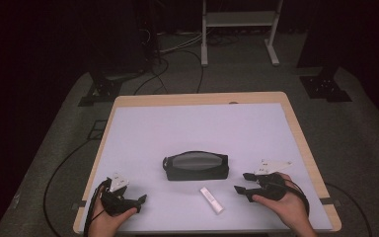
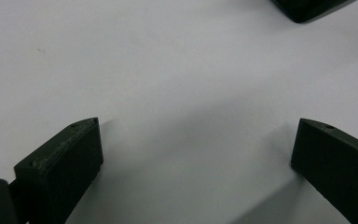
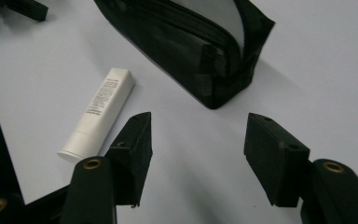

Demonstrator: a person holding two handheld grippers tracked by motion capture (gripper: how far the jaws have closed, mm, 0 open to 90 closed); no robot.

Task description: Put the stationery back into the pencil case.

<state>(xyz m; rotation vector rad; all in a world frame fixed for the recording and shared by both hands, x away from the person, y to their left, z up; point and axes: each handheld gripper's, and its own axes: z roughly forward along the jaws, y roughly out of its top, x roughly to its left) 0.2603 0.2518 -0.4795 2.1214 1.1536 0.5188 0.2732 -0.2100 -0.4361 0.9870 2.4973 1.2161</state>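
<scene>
A black zip pouch (image 1: pixel 196 166) with a pale grey top panel lies at the middle of the white mat (image 1: pixel 197 128). A white tube (image 1: pixel 211 200) lies flat just in front of it, toward the right. My left gripper (image 1: pixel 139 203) rests low at the mat's front left, open and empty, jaws pointing right. In the left gripper view the gripper (image 2: pixel 198 123) spans bare mat, with a corner of the pouch (image 2: pixel 307 9) far ahead. My right gripper (image 1: pixel 243 182) is open at the front right, aimed left. In the right gripper view the gripper (image 3: pixel 199 119) faces the pouch's end (image 3: pixel 186 42), the tube (image 3: pixel 100 112) beside its left jaw.
The mat covers a wooden table (image 1: pixel 303 148) whose edge shows at right and back. Dark floor with cables and a white stand's legs (image 1: pixel 237 29) lie beyond. Open mat stretches behind and beside the pouch.
</scene>
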